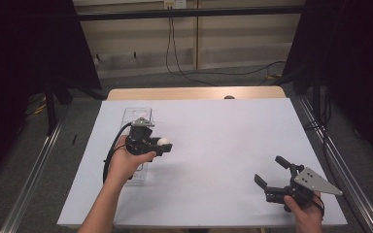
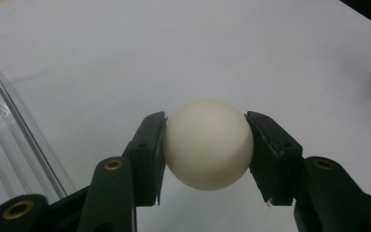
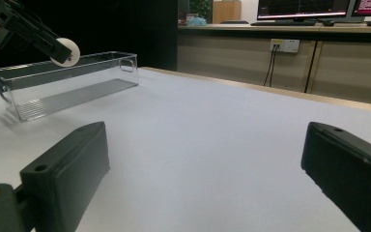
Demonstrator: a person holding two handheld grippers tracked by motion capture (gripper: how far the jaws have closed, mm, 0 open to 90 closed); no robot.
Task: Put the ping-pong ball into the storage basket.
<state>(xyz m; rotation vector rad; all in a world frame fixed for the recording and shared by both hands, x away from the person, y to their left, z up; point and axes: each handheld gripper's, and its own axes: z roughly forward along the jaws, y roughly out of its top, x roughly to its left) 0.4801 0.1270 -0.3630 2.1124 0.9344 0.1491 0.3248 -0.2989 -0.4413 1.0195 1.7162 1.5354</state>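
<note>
My left gripper (image 1: 164,144) is shut on a small white ball (image 1: 163,141), held above the white table just right of a clear plastic bin (image 1: 137,115). In the left gripper view the ball (image 2: 207,144) sits squarely between both pads, and the bin's wall (image 2: 9,140) stands at the left edge. From the right gripper view the same ball (image 3: 68,51) hangs over the near rim of the bin (image 3: 77,79). My right gripper (image 1: 269,172) rests low at the table's front right, jaws spread wide with nothing between them.
The white tabletop (image 1: 213,145) covers a wooden table whose far edge (image 1: 194,92) shows at the back. Metal rails (image 1: 337,160) run along both sides, and dark curtains hang left and right. A cable trails on the floor behind.
</note>
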